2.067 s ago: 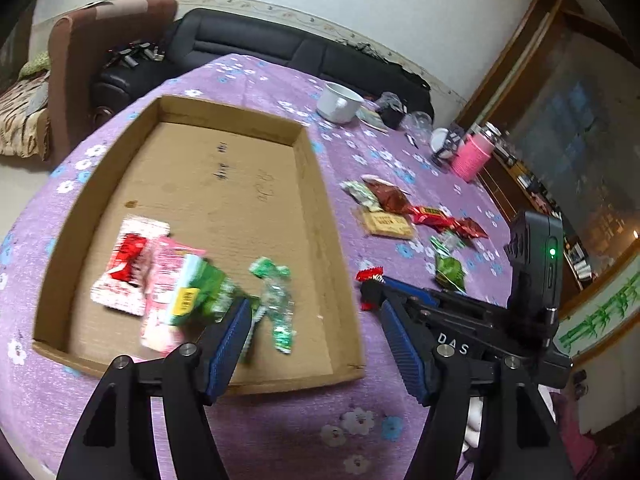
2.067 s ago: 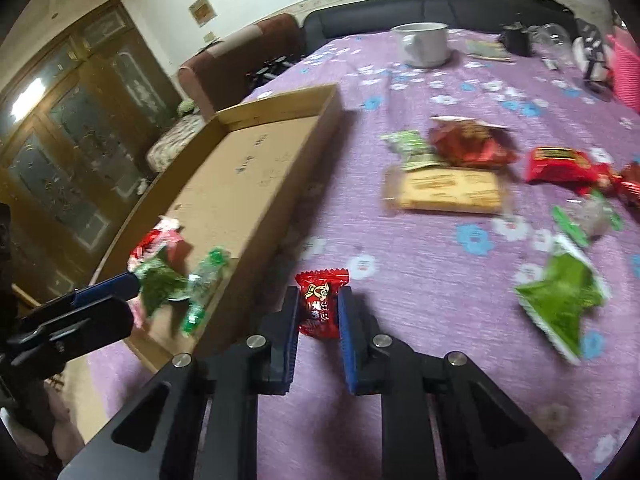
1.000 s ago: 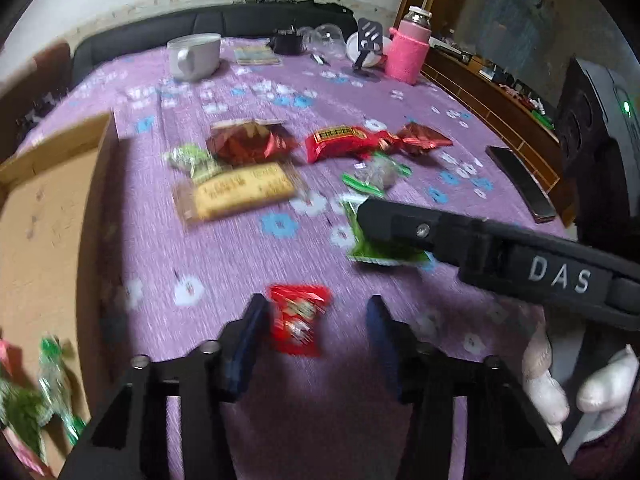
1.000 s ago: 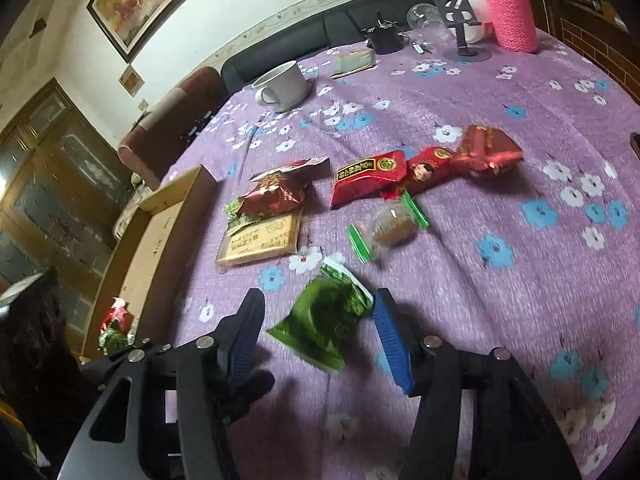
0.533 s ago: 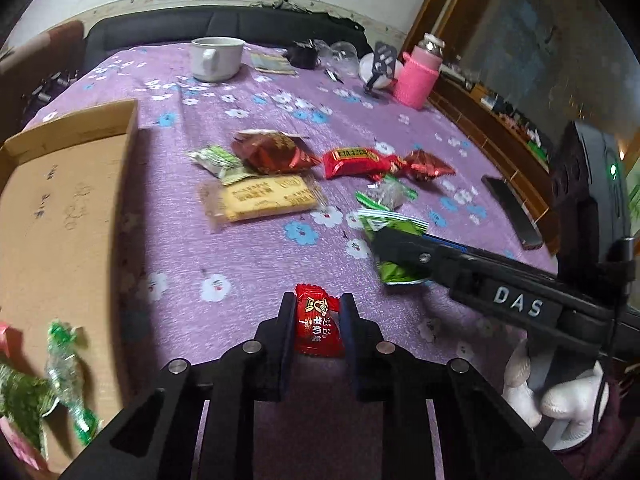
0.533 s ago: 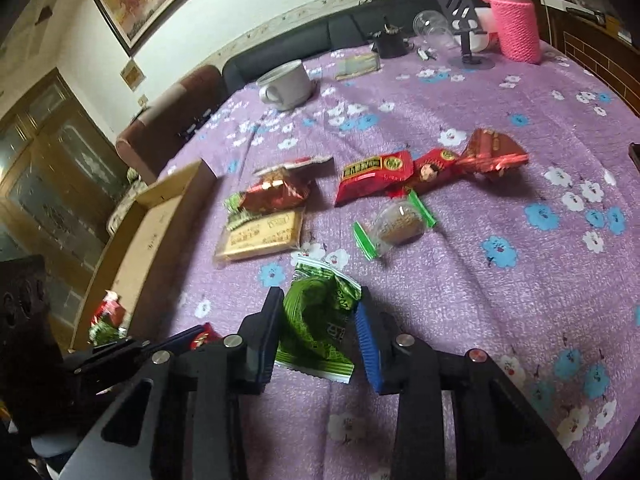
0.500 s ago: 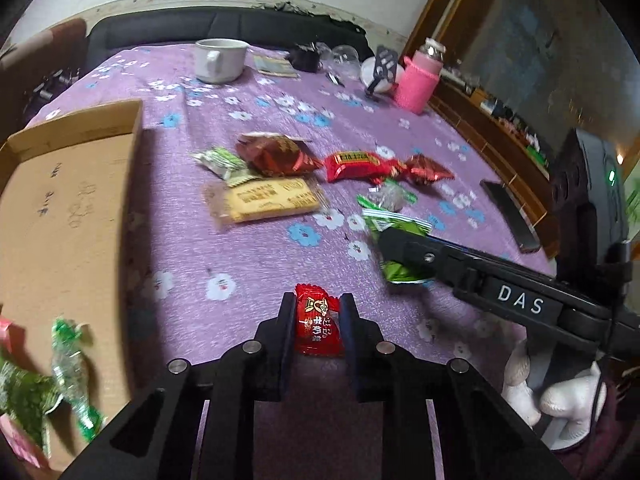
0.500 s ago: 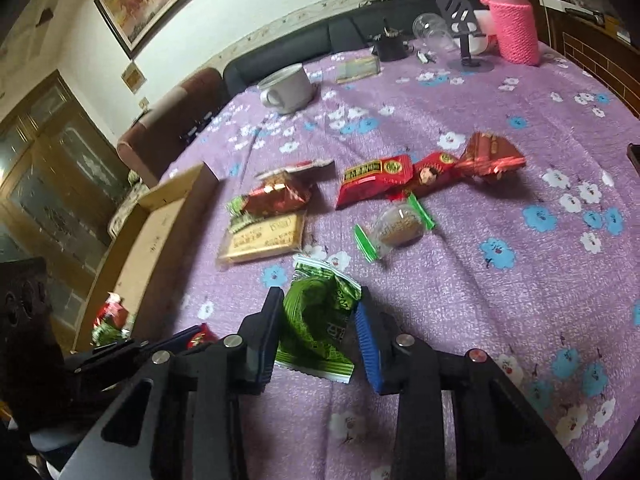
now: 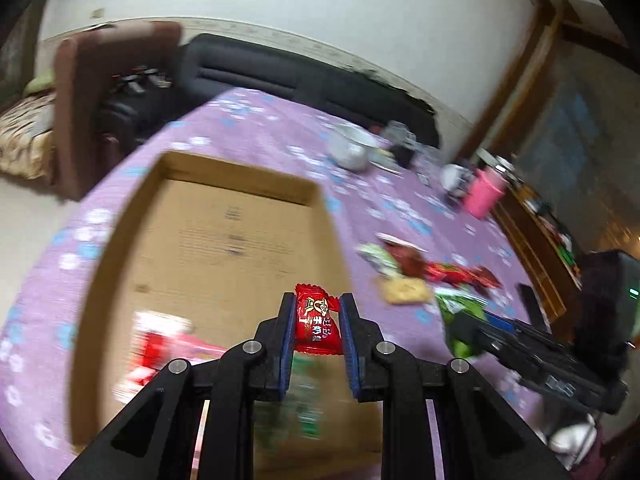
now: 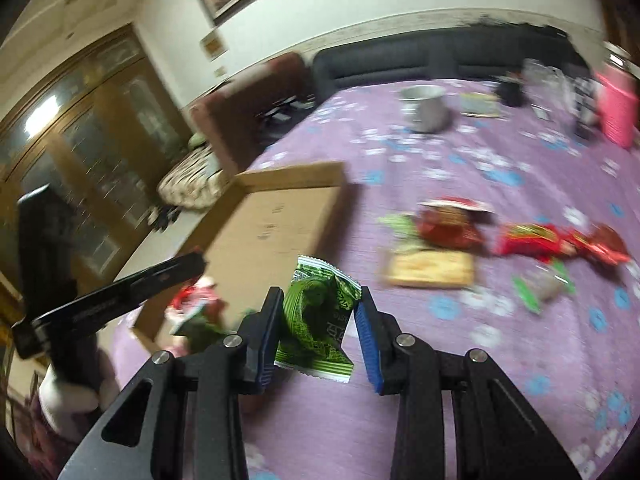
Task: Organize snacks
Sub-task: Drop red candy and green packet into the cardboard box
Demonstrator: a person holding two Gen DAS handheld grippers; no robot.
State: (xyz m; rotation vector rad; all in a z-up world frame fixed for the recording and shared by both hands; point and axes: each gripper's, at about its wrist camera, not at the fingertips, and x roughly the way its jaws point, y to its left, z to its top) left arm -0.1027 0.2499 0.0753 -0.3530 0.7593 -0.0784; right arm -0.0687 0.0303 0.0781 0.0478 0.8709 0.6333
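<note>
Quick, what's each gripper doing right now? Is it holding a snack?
Left gripper: shut on the red candy.
Right gripper: shut on the green snack packet.

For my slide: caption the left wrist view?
Left hand-held gripper carries a red candy over the cardboard tray.
</note>
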